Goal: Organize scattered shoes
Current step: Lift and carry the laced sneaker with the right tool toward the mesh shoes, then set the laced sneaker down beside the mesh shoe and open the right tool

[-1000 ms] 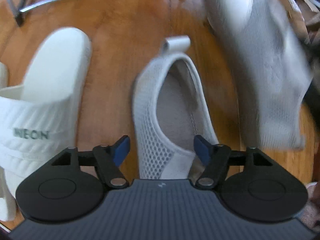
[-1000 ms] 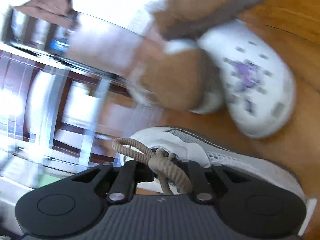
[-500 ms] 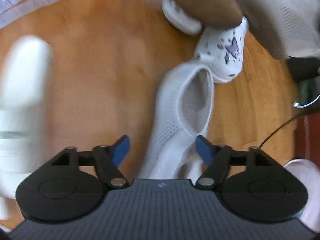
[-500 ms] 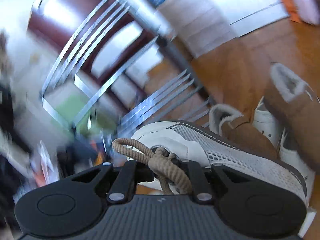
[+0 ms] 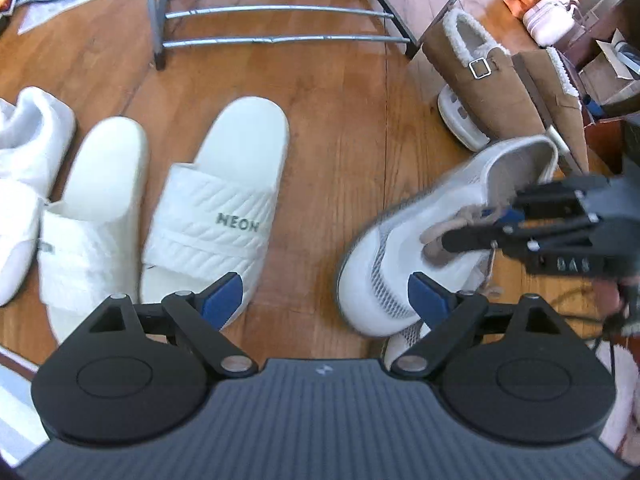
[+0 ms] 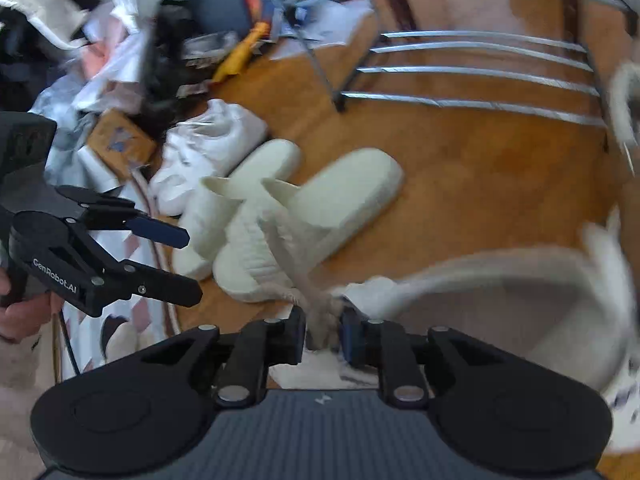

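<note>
Right tongs (image 6: 323, 330) angled down, just easing wider — laces of white sneaker (image 5: 404, 240) still pinched; left tongs (image 5: 326, 292) spread, empty.

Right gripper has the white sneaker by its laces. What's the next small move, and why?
Probably lower the white sneaker to the floor. The right gripper, its jaws just starting to open, still pinches the laces; the left gripper is open and empty.

The glossy orange-brown wooden floor (image 5: 340, 92) showed smooth boards; the grey metal-bar shoe rack (image 5: 272, 10) shone; the white quilted rubbery slide marked NEON (image 5: 224, 200) looked matt; the white mesh cloth sneaker (image 5: 404, 248) had rough beige cord laces; the tan suede fleece-lined slipper (image 5: 484, 80) looked soft
</note>
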